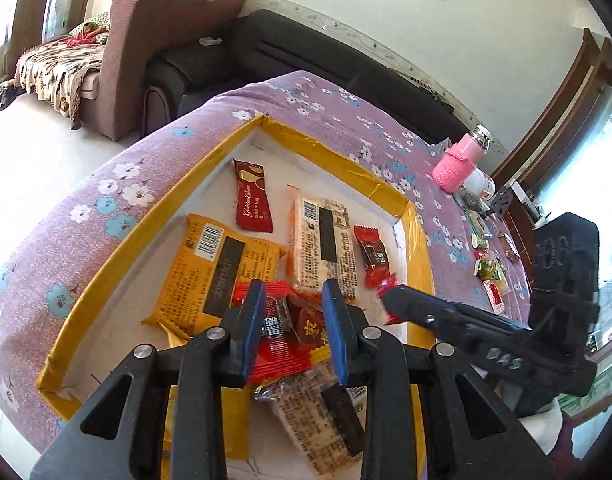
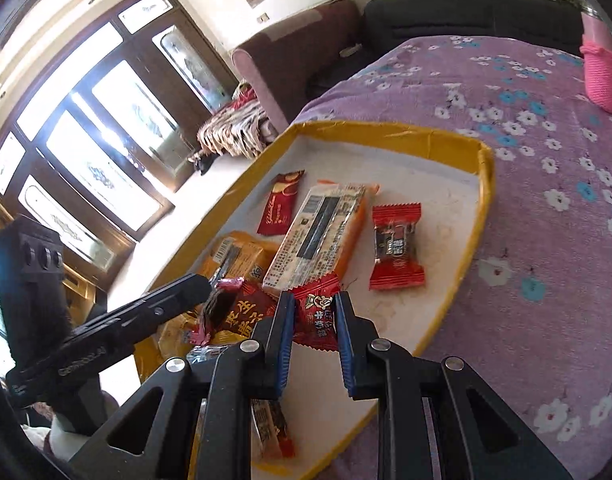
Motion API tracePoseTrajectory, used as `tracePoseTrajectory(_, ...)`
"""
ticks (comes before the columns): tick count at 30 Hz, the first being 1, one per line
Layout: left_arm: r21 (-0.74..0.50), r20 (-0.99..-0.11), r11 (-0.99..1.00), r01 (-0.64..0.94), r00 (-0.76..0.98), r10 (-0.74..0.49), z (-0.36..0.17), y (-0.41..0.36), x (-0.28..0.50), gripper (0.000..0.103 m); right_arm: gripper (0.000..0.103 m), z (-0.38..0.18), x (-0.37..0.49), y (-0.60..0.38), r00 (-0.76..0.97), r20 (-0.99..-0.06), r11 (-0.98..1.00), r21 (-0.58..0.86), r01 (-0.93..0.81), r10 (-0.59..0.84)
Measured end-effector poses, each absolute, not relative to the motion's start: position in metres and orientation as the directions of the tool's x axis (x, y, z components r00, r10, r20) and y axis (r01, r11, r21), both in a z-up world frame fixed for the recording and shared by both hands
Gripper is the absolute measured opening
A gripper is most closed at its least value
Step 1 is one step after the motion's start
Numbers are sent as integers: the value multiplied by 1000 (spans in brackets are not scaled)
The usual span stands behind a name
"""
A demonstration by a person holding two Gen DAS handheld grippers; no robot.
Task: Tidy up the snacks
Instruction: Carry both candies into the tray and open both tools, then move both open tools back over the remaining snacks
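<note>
Sitting between right fingers [image 2: 282, 320]: red candy [image 2: 314, 317].

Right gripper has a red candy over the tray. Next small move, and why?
Probably lower a little and open. The right gripper pinches the small red candy packet above the white floor of the yellow-rimmed cardboard tray, where other snacks already lie; bare floor sits just ahead of it, beside the red wrapped candy.

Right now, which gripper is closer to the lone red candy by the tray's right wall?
Right. The right gripper is just before the lone red candy; the left gripper is farther left, over piled snacks.
</note>
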State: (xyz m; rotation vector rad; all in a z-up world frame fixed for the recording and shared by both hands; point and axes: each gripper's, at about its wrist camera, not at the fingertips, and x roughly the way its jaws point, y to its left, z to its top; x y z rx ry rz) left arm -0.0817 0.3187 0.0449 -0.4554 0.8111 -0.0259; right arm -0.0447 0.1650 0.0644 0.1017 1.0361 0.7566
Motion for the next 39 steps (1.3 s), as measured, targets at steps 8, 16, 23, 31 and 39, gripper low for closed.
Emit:
tracePoseTrajectory(8, -283, -698, 936, -210, 715, -51, 60, 313, -91, 48, 32, 64, -53, 175, 343, -751, 774, 339, -534, 565)
tracePoseTrajectory(16, -117, -722, 943, -312, 679, 135, 75, 294, -95, 76, 43, 90, -69, 144, 416, -705, 790, 344, -507, 574)
tracePoseTrajectory(23, -62, -702, 968, -244, 700, 131, 91, 255, -103, 76, 43, 92, -72, 96, 457, -700, 825, 366, -430, 549)
tracePoseTrajectory(31, -18, -669, 984, -179, 733, 121, 110, 220, -116, 76, 47, 91, -79, 39, 503, -686, 850, 398, -346, 526)
tracePoseTrajectory(39, -7, -648, 992, -123, 756, 89, 121, 195, -122, 76, 47, 89, -85, -21, 553, -682, 878, 390, -278, 479)
